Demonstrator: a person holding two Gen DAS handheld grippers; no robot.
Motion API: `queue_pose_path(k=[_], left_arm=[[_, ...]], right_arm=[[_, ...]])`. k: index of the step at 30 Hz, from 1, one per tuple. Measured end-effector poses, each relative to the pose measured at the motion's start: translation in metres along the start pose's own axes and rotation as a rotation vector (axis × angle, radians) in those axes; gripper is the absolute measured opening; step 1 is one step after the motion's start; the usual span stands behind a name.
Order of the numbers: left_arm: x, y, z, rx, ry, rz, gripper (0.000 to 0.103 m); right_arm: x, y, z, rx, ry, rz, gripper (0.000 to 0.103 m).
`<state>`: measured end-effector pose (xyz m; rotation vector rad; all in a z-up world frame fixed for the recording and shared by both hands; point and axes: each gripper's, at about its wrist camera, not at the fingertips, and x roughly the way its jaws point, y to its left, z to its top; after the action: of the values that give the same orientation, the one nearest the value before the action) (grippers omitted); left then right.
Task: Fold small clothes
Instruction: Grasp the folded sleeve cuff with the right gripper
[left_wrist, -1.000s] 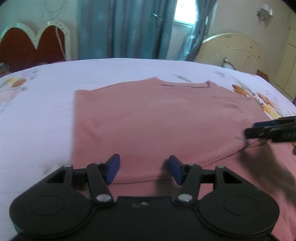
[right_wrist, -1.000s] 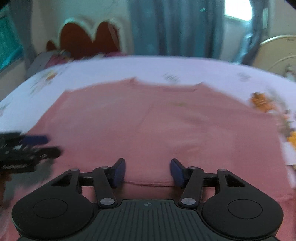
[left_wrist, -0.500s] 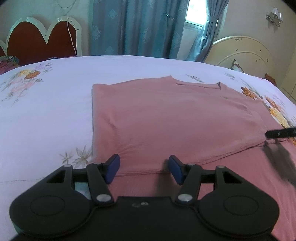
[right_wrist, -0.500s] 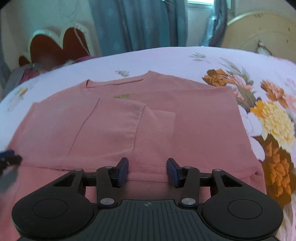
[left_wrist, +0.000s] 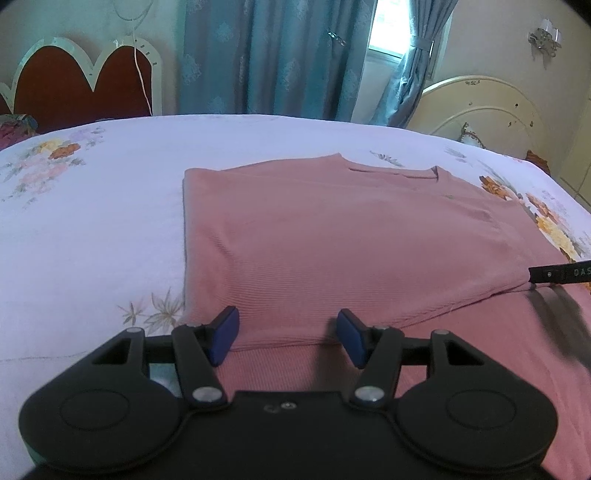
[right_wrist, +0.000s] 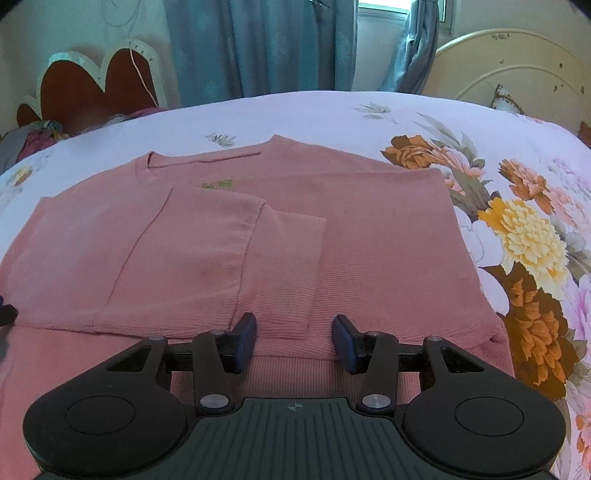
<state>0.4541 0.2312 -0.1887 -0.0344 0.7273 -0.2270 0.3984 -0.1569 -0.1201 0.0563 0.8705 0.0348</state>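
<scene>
A pink ribbed knit top (left_wrist: 332, 251) lies flat on the bed, its sides and sleeves folded in over the body. In the right wrist view the top (right_wrist: 369, 251) shows a folded sleeve (right_wrist: 207, 258) and a green neck label (right_wrist: 218, 184). My left gripper (left_wrist: 288, 339) is open and empty, just above the top's near left part. My right gripper (right_wrist: 294, 341) is open and empty over the near hem at the right part. A right gripper finger (left_wrist: 557, 273) shows at the left view's right edge.
The bed has a pale lilac sheet (left_wrist: 92, 229) with big flower prints (right_wrist: 524, 236) at the right. A red and white headboard (left_wrist: 81, 81), blue curtains (left_wrist: 273, 55) and a cream headboard (right_wrist: 509, 66) stand behind the bed.
Both grippers have swung apart, the left toward the top's left edge and the right toward its right edge. The views have steadied. Both stay open and empty.
</scene>
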Motion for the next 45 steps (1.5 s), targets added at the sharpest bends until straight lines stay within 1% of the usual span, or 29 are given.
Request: queue_pose_path(k=[2,4,7,9,10,11,12,13,15,18,21,22,23,25,27,30,32,34,35,37,39,40,41,42,43,45], left_arm=[[0.0,0.0,0.0,0.0,-0.001,0.004,0.058],[-0.003,0.001,0.002,-0.025,-0.002,0.002,0.058],[-0.007,0.006,-0.001,-0.054,-0.015,0.002,0.058],[-0.01,0.005,-0.003,-0.048,-0.017,0.018,0.058],[-0.011,0.004,-0.003,-0.049,-0.019,0.025,0.058],[-0.013,0.004,-0.003,-0.053,-0.02,0.026,0.058],[-0.012,0.004,-0.003,-0.049,-0.016,0.027,0.058],[-0.01,0.004,-0.003,-0.04,-0.011,0.029,0.058],[-0.008,0.004,-0.002,-0.029,-0.008,0.03,0.058],[-0.007,0.007,-0.001,-0.025,-0.001,0.021,0.058],[-0.006,0.011,0.0,-0.025,0.001,0.003,0.058],[-0.006,0.011,0.0,-0.023,0.003,-0.002,0.058],[-0.006,0.012,0.001,-0.022,0.007,-0.007,0.058],[-0.006,0.014,0.003,-0.024,0.011,-0.013,0.058],[-0.007,0.016,0.003,-0.03,0.011,-0.018,0.058],[-0.006,0.016,0.002,-0.032,0.015,-0.031,0.058],[-0.005,0.019,0.002,-0.043,0.016,-0.041,0.058],[-0.005,0.021,0.003,-0.055,0.019,-0.049,0.058],[-0.004,0.022,0.004,-0.048,0.024,-0.05,0.058],[-0.003,0.02,0.004,-0.024,0.03,-0.043,0.058],[-0.006,0.014,0.008,0.004,0.038,-0.018,0.058],[-0.01,0.01,0.008,0.007,0.029,-0.013,0.062],[-0.013,0.007,0.008,0.004,0.015,-0.012,0.071],[-0.015,0.004,0.008,0.003,0.006,-0.012,0.073],[-0.015,0.001,0.007,0.007,0.005,-0.008,0.073],[-0.008,-0.003,0.004,0.01,0.029,0.006,0.073]], right_arm=[[0.0,0.001,0.0,-0.009,0.002,-0.001,0.046],[-0.001,-0.001,0.002,0.004,0.008,0.003,0.046],[-0.011,-0.007,0.004,0.072,-0.019,0.072,0.046],[-0.005,-0.011,0.002,0.12,0.011,0.111,0.046],[-0.006,-0.012,0.0,0.138,0.0,0.121,0.046],[-0.007,-0.013,0.0,0.146,-0.009,0.137,0.041],[-0.009,-0.013,0.0,0.151,-0.016,0.161,0.03],[-0.009,-0.013,0.001,0.159,-0.017,0.185,0.03],[-0.005,-0.015,0.002,0.186,-0.021,0.204,0.03],[0.0,-0.032,0.003,0.316,-0.028,0.267,0.03],[0.0,-0.044,0.005,0.399,-0.034,0.313,0.03],[0.0,-0.048,0.005,0.427,-0.039,0.338,0.025],[0.001,-0.051,0.005,0.448,-0.042,0.349,0.006],[-0.001,-0.052,0.006,0.446,-0.056,0.346,0.006],[-0.009,-0.052,0.008,0.431,-0.082,0.32,0.006],[-0.028,-0.05,0.009,0.389,-0.112,0.3,0.006],[-0.029,-0.048,0.004,0.362,-0.1,0.288,0.006],[-0.017,-0.043,0.0,0.325,-0.053,0.256,0.006],[-0.012,-0.044,-0.004,0.33,-0.039,0.255,0.006],[-0.011,-0.045,-0.009,0.329,-0.044,0.252,0.006],[-0.012,-0.044,-0.006,0.315,-0.046,0.239,0.007],[-0.017,-0.043,-0.004,0.298,-0.059,0.216,0.009],[-0.024,-0.042,-0.002,0.277,-0.088,0.177,0.021],[-0.034,-0.04,0.0,0.249,-0.135,0.12,0.026],[-0.041,-0.038,0.001,0.217,-0.17,0.101,0.026],[-0.045,-0.032,0.006,0.15,-0.162,0.126,0.026]])
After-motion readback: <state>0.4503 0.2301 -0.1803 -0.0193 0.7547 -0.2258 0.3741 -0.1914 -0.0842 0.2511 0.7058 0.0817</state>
